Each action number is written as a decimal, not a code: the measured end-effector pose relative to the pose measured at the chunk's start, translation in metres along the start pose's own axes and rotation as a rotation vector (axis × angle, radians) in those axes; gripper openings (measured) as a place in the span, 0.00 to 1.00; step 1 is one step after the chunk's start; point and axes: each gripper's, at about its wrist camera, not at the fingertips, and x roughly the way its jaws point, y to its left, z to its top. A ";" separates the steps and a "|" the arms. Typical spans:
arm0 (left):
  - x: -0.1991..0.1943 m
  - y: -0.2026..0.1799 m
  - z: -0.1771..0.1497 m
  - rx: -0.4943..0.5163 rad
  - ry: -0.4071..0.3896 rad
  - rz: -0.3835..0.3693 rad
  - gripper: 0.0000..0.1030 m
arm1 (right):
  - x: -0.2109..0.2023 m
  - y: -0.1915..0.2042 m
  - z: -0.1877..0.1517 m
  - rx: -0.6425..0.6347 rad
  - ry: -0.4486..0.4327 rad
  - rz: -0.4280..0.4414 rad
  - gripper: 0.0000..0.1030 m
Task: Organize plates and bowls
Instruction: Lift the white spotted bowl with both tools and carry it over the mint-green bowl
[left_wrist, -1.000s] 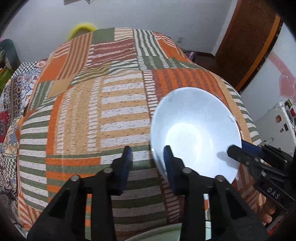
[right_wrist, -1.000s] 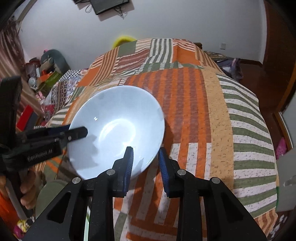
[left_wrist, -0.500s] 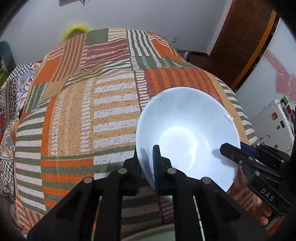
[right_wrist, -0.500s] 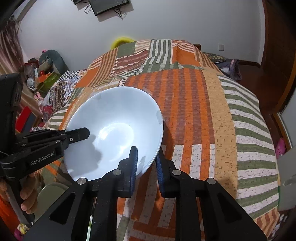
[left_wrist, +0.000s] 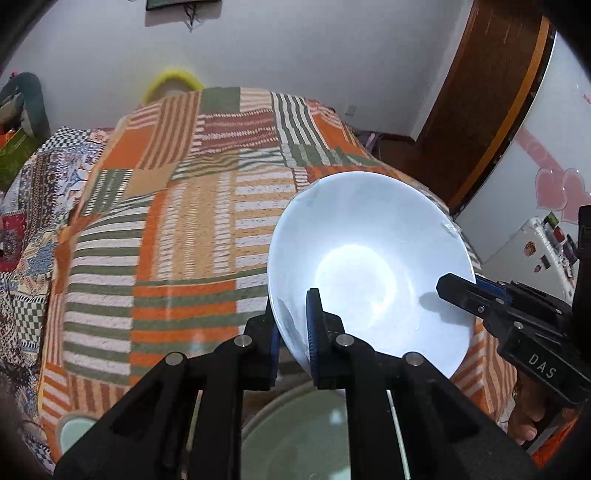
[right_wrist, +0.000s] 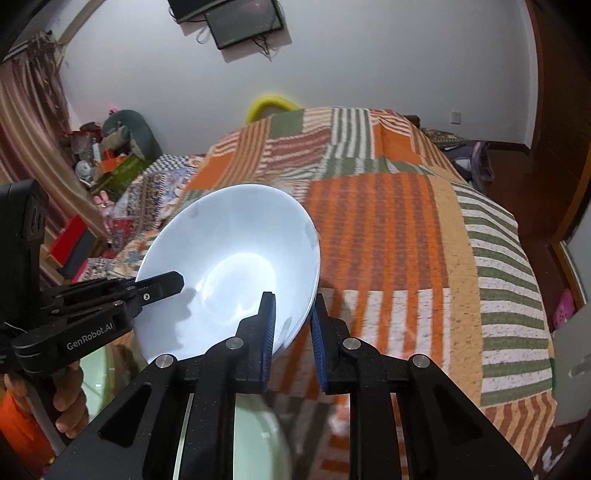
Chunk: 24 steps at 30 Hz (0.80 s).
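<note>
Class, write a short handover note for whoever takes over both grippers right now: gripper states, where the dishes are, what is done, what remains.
Left gripper: shut on the white bowl's near-left rim.
Right gripper: shut on the same bowl's right rim.
The bowl is held tilted above the striped bedspread.
A pale green plate lies below the grippers; a small green dish sits lower left.
Done: bowl grasped.
Left: set it down, probably on the plate.

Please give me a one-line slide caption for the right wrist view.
Right claw and left claw both pinch the rim of a white bowl above a striped patchwork bedspread.
</note>
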 end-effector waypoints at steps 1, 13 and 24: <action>-0.006 0.003 -0.002 -0.004 -0.007 0.001 0.12 | -0.001 0.004 0.000 -0.003 -0.003 0.007 0.16; -0.085 0.032 -0.034 -0.030 -0.090 0.053 0.13 | -0.022 0.061 -0.006 -0.081 -0.057 0.073 0.16; -0.146 0.066 -0.079 -0.086 -0.134 0.113 0.13 | -0.029 0.115 -0.023 -0.175 -0.064 0.139 0.16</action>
